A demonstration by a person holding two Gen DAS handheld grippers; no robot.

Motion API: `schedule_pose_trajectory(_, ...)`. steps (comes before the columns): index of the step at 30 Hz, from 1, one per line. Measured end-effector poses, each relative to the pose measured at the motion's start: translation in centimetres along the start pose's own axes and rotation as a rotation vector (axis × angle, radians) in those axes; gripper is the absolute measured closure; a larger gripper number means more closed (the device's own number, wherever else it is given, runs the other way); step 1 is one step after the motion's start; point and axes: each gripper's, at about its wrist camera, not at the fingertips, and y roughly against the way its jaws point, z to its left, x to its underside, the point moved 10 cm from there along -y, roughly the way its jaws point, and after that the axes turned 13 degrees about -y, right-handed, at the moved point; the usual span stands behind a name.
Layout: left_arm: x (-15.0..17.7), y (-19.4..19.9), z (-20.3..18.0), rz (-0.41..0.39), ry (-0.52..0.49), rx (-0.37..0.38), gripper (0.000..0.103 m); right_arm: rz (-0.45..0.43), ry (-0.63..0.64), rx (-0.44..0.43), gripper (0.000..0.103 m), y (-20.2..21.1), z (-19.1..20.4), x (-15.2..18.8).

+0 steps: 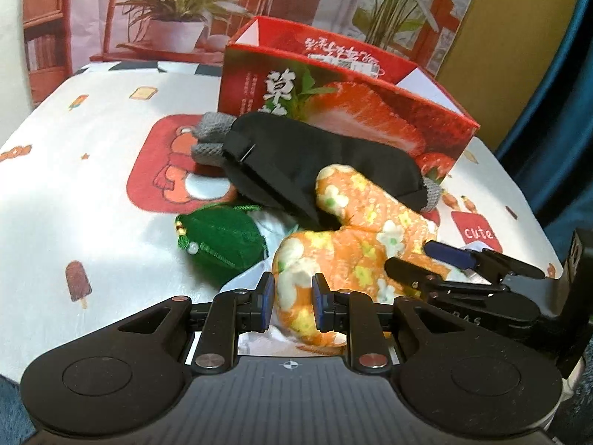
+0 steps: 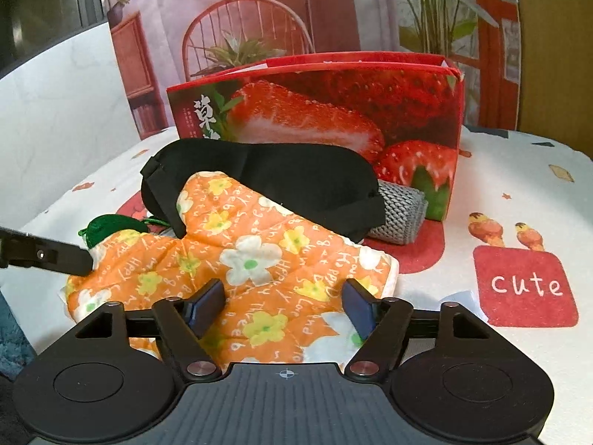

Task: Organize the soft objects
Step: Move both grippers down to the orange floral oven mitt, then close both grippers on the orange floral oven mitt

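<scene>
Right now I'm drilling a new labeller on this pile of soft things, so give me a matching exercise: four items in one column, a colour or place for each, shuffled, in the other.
Items:
1. oven mitt
2. eye mask
3. knit roll
4. tasselled pouch

Descriptions:
A. grey, lying at the foot of the strawberry box
B. green, beside the mitt
C. orange with flowers, nearest both cameras
D. black, draped over the mitt's far end

Pairs: 1-C, 2-D, 3-A, 4-B
</scene>
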Motion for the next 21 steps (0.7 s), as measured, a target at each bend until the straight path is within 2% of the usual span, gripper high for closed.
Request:
schedule_pose_trajectory(3,0.4,-0.2,0.0,0.006,0.013,0.015,0.078,-0.002,0.002,-0.001,0.036,0.0,0.1,0.1)
schedule_pose_trajectory(8,0.5,-0.5,-0.8,0.003,-0.018,0.027,0.065,-0.004,-0.005,-0.009,0.035,0.1,0.0,0.2)
schedule_pose_trajectory(13,1.0,-1.3,-0.9,0.014,-0.039,0.014,0.064,-0.007,-0.012,-0.011,0.034,0.0,0.0,0.2)
schedule_pose_trajectory(21,1.7,-2.0,0.5,0.021,0.064,0.053,0.063,-0.009,-0.02,-0.012,0.033,0.0,-0.1,0.2)
